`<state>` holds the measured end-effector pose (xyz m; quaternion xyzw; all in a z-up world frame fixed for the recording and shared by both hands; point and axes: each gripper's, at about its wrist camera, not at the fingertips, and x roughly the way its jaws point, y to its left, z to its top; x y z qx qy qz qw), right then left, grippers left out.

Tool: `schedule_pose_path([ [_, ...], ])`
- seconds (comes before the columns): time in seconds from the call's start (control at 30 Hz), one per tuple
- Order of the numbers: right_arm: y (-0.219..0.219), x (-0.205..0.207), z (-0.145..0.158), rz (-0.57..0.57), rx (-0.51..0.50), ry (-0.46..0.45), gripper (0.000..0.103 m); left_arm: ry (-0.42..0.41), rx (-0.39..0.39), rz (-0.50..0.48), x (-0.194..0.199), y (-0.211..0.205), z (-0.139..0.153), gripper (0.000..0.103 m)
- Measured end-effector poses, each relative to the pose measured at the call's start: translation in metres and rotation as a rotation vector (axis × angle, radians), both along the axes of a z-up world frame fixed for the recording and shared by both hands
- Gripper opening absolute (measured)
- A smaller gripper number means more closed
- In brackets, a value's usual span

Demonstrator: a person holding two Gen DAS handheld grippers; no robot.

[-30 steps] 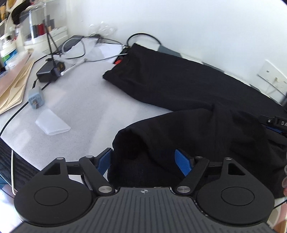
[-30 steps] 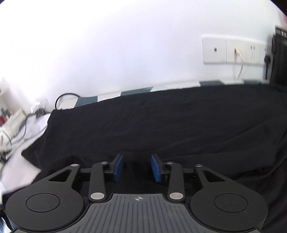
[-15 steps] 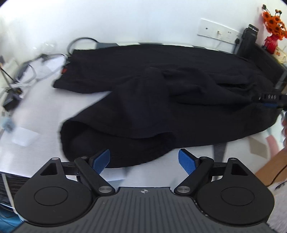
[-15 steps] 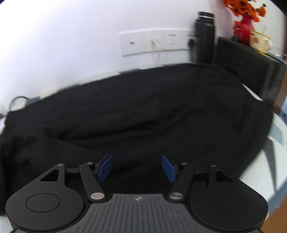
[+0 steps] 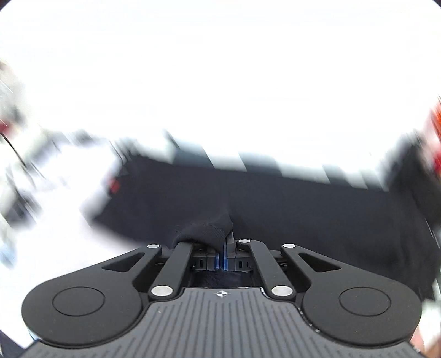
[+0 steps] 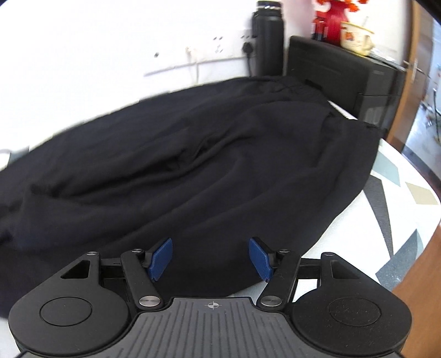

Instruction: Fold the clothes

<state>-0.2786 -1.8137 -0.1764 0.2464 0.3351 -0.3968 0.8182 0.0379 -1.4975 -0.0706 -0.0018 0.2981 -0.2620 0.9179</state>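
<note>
The left wrist view is smeared by motion: the far wall burns out to white, the clutter at far left is unreadable streaks, and a red-orange smear [image 5: 435, 137] at the right edge cannot be identified. The black knitted garment [image 5: 275, 203] there has soft, undefined edges, and a small red patch [image 5: 114, 187] on it is too blurred to read. In the right wrist view the same garment [image 6: 193, 165] runs off the left edge, and the red ornament [image 6: 335, 16] is cut by the top edge.
</note>
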Motion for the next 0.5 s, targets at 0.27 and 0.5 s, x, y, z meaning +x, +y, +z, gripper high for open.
schedule_pose_path([
  [0.27, -0.005, 0.008, 0.0, -0.031, 0.116, -0.079, 0.06, 0.008, 0.235, 0.113, 0.009, -0.002, -0.019, 0.099],
  [0.5, -0.009, -0.003, -0.004, -0.103, 0.152, -0.071, 0.066, 0.307, 0.188, 0.001, -0.06, 0.01, -0.067, 0.099],
])
